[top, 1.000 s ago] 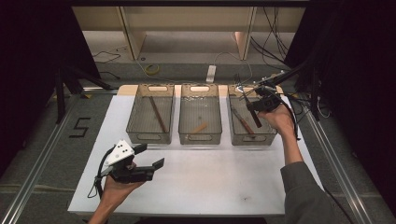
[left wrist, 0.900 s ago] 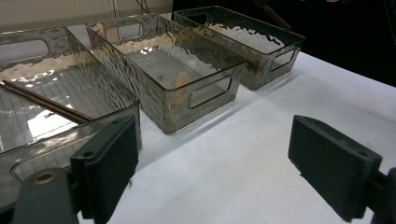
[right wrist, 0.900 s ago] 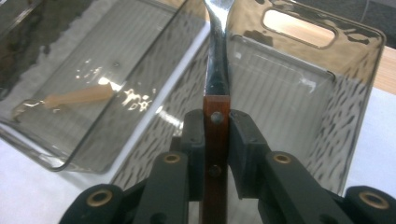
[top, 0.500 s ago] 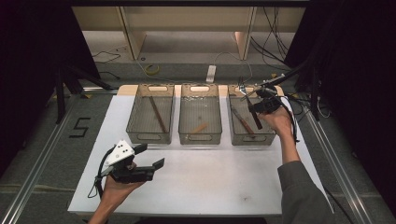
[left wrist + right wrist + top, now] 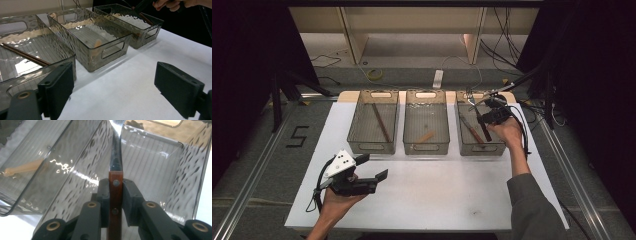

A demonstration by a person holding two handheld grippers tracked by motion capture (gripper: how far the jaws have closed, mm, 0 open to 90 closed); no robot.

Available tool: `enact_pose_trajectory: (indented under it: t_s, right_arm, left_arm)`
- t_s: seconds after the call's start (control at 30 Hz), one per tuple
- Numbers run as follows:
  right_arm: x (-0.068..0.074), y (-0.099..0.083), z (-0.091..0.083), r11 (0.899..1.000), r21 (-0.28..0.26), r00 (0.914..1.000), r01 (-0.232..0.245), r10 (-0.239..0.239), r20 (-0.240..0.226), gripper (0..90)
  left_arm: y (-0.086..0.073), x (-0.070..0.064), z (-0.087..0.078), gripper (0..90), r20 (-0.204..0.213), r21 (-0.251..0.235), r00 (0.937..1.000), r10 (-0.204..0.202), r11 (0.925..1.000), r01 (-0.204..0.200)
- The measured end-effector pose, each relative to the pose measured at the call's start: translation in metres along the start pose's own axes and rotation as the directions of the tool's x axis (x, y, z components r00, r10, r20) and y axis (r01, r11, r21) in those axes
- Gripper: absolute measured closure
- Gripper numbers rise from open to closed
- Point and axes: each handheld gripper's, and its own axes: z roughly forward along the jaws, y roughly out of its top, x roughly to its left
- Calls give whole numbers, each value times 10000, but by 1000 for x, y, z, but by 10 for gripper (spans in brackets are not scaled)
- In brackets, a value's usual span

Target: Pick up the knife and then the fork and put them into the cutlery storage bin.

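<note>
White table (image 5: 437, 200) under dark surroundings, three clear bins in a row at its far side. Right gripper (image 5: 115, 192) over the right bin (image 5: 499, 146), jaws clamped on the wooden handle of a knife (image 5: 115, 165), metal blade pointing away into the bin. Left gripper (image 5: 371, 174) low near the table's front left, jaws wide apart, holding nothing. Brown stick (image 5: 380, 122) lying in the left bin (image 5: 357, 125).

Overhead light on my white table (image 5: 452, 200), room dark at 3 and 9 o'clock. Glare ripples on the clear bins (image 5: 100, 37). My near jaws blur soft; short shadows under bins.
</note>
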Motion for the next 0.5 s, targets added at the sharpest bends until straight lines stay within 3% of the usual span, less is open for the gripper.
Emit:
enact_pose_trajectory:
  t_s: [0.27, 0.37, 0.43, 0.5]
  right_arm:
    - [-2, -5, 6, 9998, 145, 9999, -106, 106, 38, 775]
    - [-3, -7, 8, 9990, 287, 9994, -354, 355, -17, 755]
    - [-4, -7, 7, 9982, 287, 9986, -533, 534, -26, 599]
    - [-4, -6, 5, 9979, 169, 9980, -626, 627, -104, 576]
  left_arm:
    - [0, 0, 0, 159, -5, -1, 10000, 25, 10000, -25]
    - [0, 0, 0, 159, -12, -6, 10000, 19, 10000, -19]
    - [0, 0, 0, 159, -19, -4, 10000, 31, 10000, -31]
    - [0, 0, 0, 159, -21, -9, 10000, 38, 10000, -38]
